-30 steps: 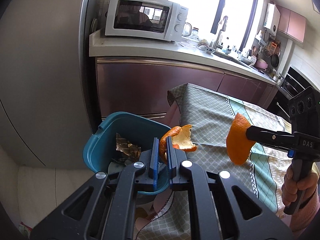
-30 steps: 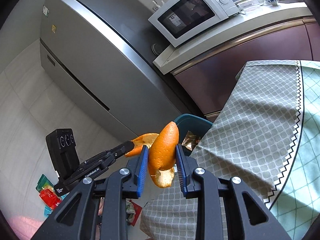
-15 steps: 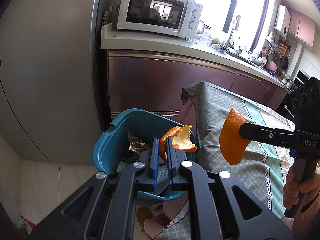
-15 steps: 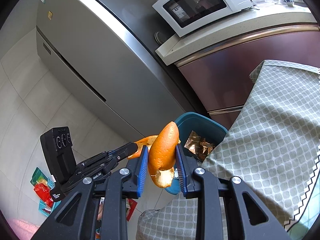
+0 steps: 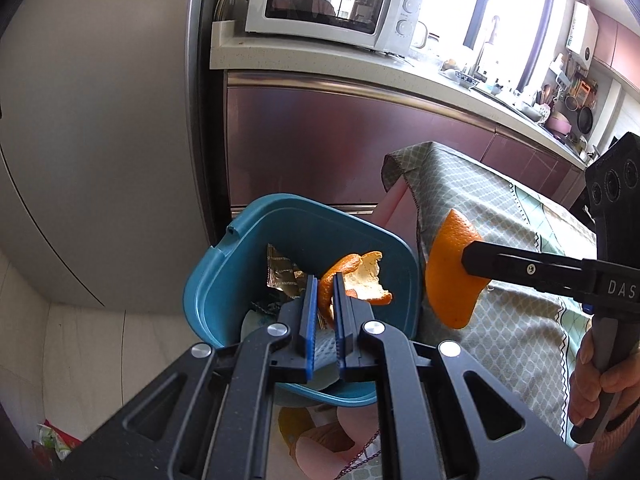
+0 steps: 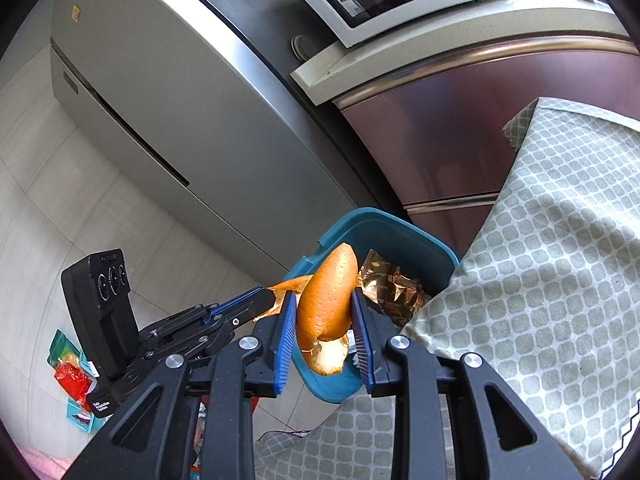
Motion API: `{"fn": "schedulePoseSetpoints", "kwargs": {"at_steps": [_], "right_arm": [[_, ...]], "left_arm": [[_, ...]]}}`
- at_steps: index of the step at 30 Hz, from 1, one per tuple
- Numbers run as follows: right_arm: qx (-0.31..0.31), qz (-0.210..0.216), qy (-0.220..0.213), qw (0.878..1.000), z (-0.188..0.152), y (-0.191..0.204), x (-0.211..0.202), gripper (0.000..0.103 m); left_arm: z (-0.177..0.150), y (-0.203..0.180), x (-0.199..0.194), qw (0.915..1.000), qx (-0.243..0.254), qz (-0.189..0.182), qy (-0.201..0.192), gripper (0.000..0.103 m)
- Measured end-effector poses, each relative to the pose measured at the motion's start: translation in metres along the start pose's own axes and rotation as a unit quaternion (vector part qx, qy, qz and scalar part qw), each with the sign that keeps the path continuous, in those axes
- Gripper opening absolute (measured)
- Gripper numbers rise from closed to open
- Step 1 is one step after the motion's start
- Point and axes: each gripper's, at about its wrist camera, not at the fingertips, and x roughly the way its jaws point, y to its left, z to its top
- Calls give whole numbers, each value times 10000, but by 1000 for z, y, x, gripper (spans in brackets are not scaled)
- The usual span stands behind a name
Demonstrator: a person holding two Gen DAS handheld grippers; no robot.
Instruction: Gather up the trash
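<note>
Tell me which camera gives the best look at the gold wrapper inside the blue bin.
The right wrist view. There the gold wrapper lies crumpled and mostly unobstructed inside the blue bin, just right of the right gripper's orange peel. In the left wrist view the wrapper is partly hidden behind the left gripper and its peel.

A white microwave (image 5: 328, 8) sits on the far counter (image 5: 360, 66), beside a grey refrigerator (image 6: 168, 92); a checked tablecloth (image 6: 552, 280) drapes at right.
</note>
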Motion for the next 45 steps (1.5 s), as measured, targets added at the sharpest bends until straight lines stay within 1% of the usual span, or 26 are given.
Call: {"fn": "schedulePoseSetpoints", "kwargs": {"at_steps": [10,17,20,24,26,30,33,35,39,42,44,45], "right_arm": [[-33,-260,159,9995,4,-3,25,26],[-36,-436,239,9988,8,-4,40,28],[2,-476,246,9986,9,-6,42,30],[58,-488,214,9986,8,-7,39,30],[79,-454,203,9987,6,-7,36,30],[101,-392,166,9990,3,-7,29,34],[96,-331,147,9993,0,-6,24,35],[93,-290,119,9995,-3,-6,19,35],[78,-232,-8,9997,-10,-5,3,41],[25,-204,-126,9997,-16,-4,-12,44],[-40,-248,-229,9994,-21,-3,-24,47],[-83,-277,-294,9991,-24,-2,-31,48]], "left_arm": [[1,-1,28,9998,-67,73,194,9],[0,0,48,9991,-160,9,383,11],[-1,-1,55,9989,-193,-1,436,11],[-3,-3,59,9986,-224,-47,472,14],[-3,-4,59,9986,-243,-79,470,18],[-6,-8,55,9988,-214,-142,421,22],[-8,-11,46,9991,-161,-174,342,25],[-9,-14,39,9994,-117,-202,266,28],[-10,-23,24,9996,-9,-244,104,33],[-11,-29,9,9996,67,-281,-40,41],[-13,-33,0,9994,128,-304,-143,52],[-14,-37,-5,9992,176,-296,-212,53]]}}
